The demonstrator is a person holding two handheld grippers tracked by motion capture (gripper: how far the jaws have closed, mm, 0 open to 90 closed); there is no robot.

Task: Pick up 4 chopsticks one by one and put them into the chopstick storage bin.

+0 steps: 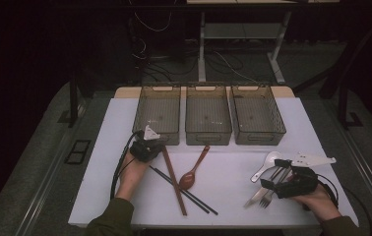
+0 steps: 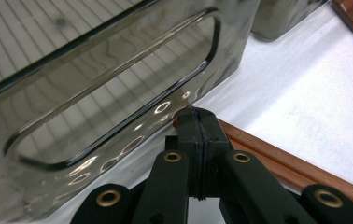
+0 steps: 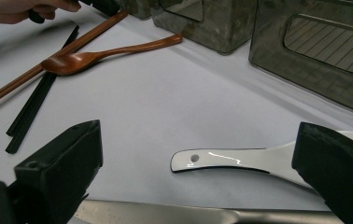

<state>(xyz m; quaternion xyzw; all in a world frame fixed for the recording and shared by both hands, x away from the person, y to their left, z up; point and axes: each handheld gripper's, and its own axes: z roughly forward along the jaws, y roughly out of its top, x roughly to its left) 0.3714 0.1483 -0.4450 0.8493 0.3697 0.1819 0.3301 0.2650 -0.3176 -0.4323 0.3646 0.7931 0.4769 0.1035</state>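
Note:
My left gripper (image 1: pixel 150 146) (image 2: pixel 195 116) sits against the front wall of the left bin (image 1: pixel 159 110) (image 2: pixel 95 107). Its jaws are shut on the far end of the brown chopsticks (image 1: pixel 175 184) (image 2: pixel 296 163), which lie on the white table and run back toward the person. My right gripper (image 1: pixel 274 173) (image 3: pixel 198 177) stands open at the right front. The handle of a white spoon (image 1: pixel 265 164) (image 3: pixel 221 161) lies between its wide-apart jaws, untouched. Metal forks (image 1: pixel 260 196) (image 3: pixel 202 215) lie just under it.
Three smoky clear bins stand in a row at the back: the left one, a middle one (image 1: pixel 207 113) (image 3: pixel 212 23) and a right one (image 1: pixel 257 113) (image 3: pixel 324 51). A wooden spoon (image 1: pixel 194 172) (image 3: pixel 72 60) and black chopsticks (image 1: pixel 194 196) (image 3: pixel 30 112) lie mid-table, crossing the brown pair.

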